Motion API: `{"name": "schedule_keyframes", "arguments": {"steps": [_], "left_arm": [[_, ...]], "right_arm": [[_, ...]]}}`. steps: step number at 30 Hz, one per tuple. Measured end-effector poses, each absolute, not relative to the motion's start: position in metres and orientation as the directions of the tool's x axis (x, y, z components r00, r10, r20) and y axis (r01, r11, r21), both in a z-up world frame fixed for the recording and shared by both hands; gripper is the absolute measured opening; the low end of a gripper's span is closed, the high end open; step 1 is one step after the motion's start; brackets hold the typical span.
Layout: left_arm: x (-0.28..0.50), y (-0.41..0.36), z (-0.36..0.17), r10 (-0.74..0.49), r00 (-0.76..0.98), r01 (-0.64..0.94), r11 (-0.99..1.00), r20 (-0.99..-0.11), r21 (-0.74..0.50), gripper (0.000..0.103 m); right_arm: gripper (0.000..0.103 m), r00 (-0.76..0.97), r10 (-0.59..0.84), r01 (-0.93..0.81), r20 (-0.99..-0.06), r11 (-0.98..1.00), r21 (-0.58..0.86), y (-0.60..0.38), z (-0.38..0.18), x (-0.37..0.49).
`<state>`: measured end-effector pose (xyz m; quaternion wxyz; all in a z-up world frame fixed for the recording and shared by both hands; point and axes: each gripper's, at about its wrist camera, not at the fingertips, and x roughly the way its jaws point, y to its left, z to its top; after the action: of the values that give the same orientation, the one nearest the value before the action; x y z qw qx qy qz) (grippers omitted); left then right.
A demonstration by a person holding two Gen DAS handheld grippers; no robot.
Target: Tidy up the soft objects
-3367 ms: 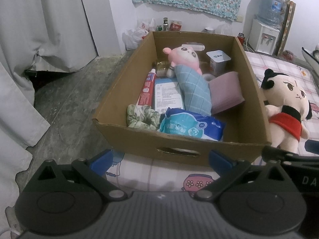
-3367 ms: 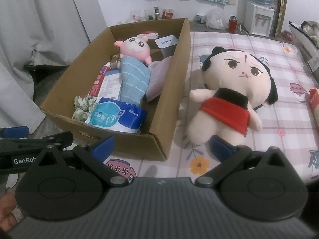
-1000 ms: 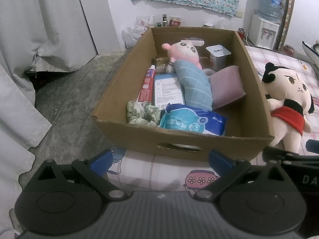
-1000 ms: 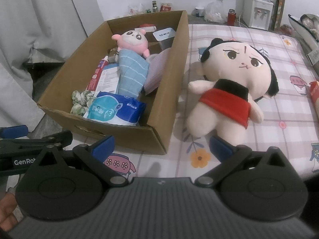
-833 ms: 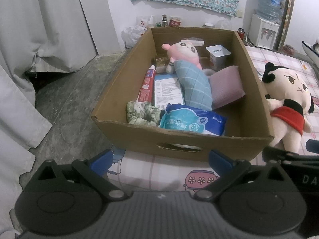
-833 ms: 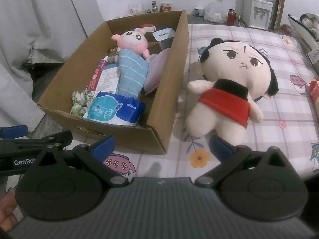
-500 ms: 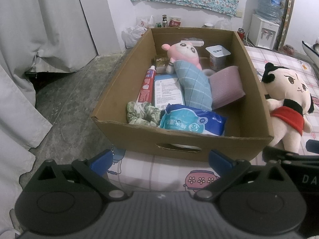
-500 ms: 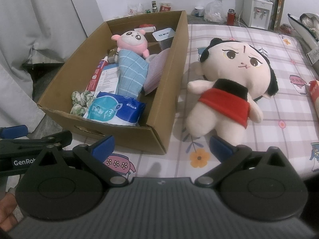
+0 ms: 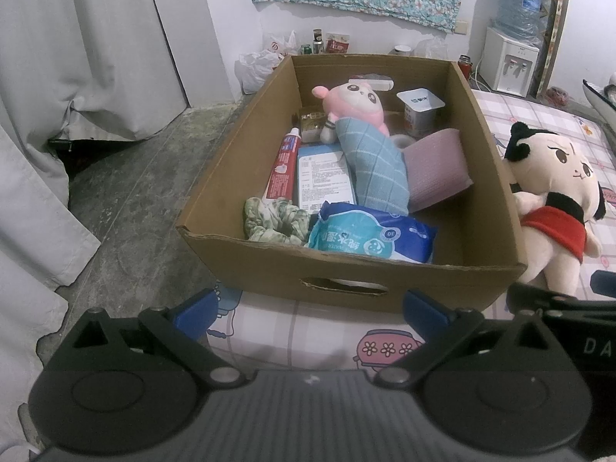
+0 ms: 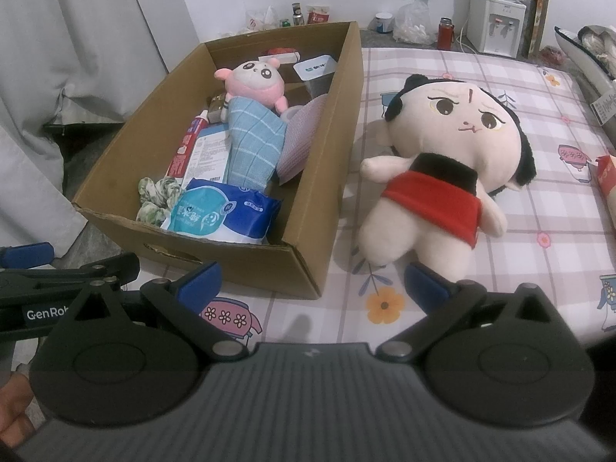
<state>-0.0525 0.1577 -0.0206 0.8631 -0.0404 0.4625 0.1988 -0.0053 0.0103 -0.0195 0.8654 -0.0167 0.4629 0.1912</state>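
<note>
Left gripper [image 9: 310, 310] and right gripper [image 10: 312, 281] jaws wide apart, empty, cardboard box [image 10: 319, 200] at 11 o'clock, plush doll [image 10: 442, 169] at 1 o'clock.

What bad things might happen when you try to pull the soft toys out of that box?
The blue towel lies across the pink plush, so lifting one may drag the other. The purple cloth leans on the box wall and might slump onto the wipes pack. The box sits near the bed's edge; a hard tug could tip it toward the floor.
</note>
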Motion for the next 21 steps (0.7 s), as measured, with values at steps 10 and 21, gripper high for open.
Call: {"name": "schedule_keyframes", "arguments": {"steps": [10,21], "left_arm": [[-0.0531,0.1579,-0.0199,0.307,0.495,-0.381,0.918,-0.813,0.114,0.103],[-0.0524,0.1555,-0.0184,0.308,0.494,-0.379,0.918,-0.813,0.117,0.103]], "right_arm": [[0.102,0.502,0.317,-0.347,-0.805,0.926,0.148,0.0101,-0.0177,-0.0057],[0.102,0.499,0.318,-0.344,-0.806,0.927,0.152,0.0102,-0.0159,-0.0062]]}}
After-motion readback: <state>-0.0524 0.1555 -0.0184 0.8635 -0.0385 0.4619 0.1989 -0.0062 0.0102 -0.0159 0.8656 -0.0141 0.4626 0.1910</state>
